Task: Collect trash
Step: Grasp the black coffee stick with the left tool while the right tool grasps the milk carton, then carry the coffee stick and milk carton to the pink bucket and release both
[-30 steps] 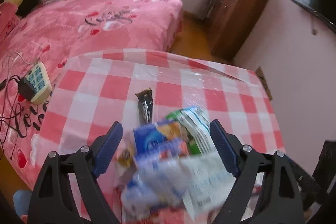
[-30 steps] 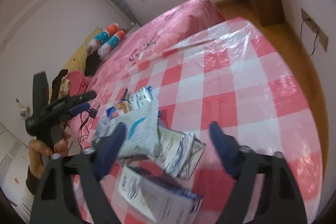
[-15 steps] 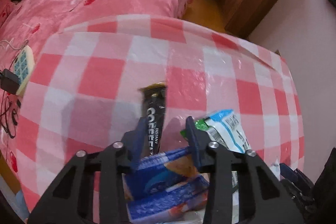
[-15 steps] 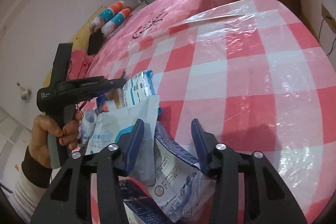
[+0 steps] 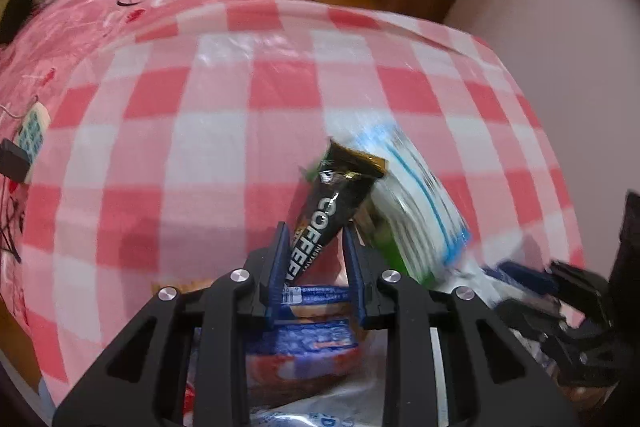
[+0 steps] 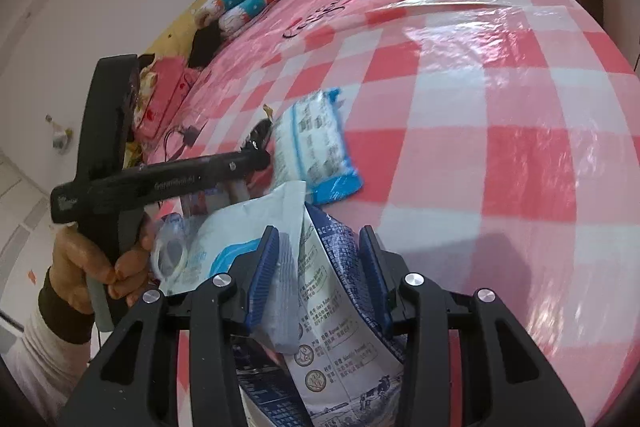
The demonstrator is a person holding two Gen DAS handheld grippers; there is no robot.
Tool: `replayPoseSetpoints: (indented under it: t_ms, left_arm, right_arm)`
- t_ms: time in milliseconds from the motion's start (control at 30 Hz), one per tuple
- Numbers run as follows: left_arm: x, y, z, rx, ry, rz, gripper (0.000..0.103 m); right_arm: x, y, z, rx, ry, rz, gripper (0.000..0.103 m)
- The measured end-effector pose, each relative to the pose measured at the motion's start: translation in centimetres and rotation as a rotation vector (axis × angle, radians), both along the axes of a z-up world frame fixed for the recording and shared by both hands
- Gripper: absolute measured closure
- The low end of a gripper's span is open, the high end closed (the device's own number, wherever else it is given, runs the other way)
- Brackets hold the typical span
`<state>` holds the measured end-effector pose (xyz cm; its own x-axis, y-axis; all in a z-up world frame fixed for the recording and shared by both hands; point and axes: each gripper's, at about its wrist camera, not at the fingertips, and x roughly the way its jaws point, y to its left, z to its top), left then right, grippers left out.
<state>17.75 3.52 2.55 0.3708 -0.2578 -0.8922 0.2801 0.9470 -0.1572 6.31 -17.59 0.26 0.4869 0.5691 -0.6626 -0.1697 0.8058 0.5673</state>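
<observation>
blurred: white-blue packet (image 5: 416, 199) | cut off: milk carton (image 6: 340, 339), perhaps crumpled

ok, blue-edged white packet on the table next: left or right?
Neither is free: left gripper has just closed on the coffee sachet, right gripper on a milk pouch. Left looks nearer the packet; hedged.

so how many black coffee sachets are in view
1. The black coffee sachet stands tilted up between the fingers of the left claw, in front of the white and blue wrapper on the checked tablecloth. More could be hidden under the wrapper pile.
</observation>
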Motion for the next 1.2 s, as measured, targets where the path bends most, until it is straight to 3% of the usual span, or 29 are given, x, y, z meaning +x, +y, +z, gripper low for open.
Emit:
replayPoseSetpoints:
  t_ms: [233, 433, 533, 600, 700, 1200]
  left_arm:
    - [-6.0, -0.4, 0.1, -0.012, -0.020, -0.052, 0.074]
    - [-8.9, -0.5, 0.1, -0.021, -0.036, -0.080, 0.074]
    - [-9.2, -0.7, 0.1, -0.010, -0.046, -0.090, 0.075]
    - [-9.1, -0.8, 0.1, -0.001, -0.050, -0.085, 0.077]
    - [-9.1, -0.6, 0.1, -0.004, -0.056, -0.072, 0.083]
    - [-9.4, 1.6, 1.4, -0.100, -0.083, 0.000, 0.088]
  right_arm:
    - [-4.1, 1.2, 0.2, -0.004, -0.001, 0.015, 0.060]
    - [-7.8, 1.5, 0.2, 0.005, -0.005, 0.010, 0.059]
    - [-8.5, 1.3, 0.5, -0.024, -0.012, -0.005, 0.051]
    - [-9.2, 0.9, 0.9, -0.049, -0.018, -0.025, 0.036]
    - [-10.7, 0.1, 1.4, -0.075, -0.038, -0.037, 0.026]
    - [-11.8, 2.3, 1.3, -0.226, -0.103, 0.094, 0.023]
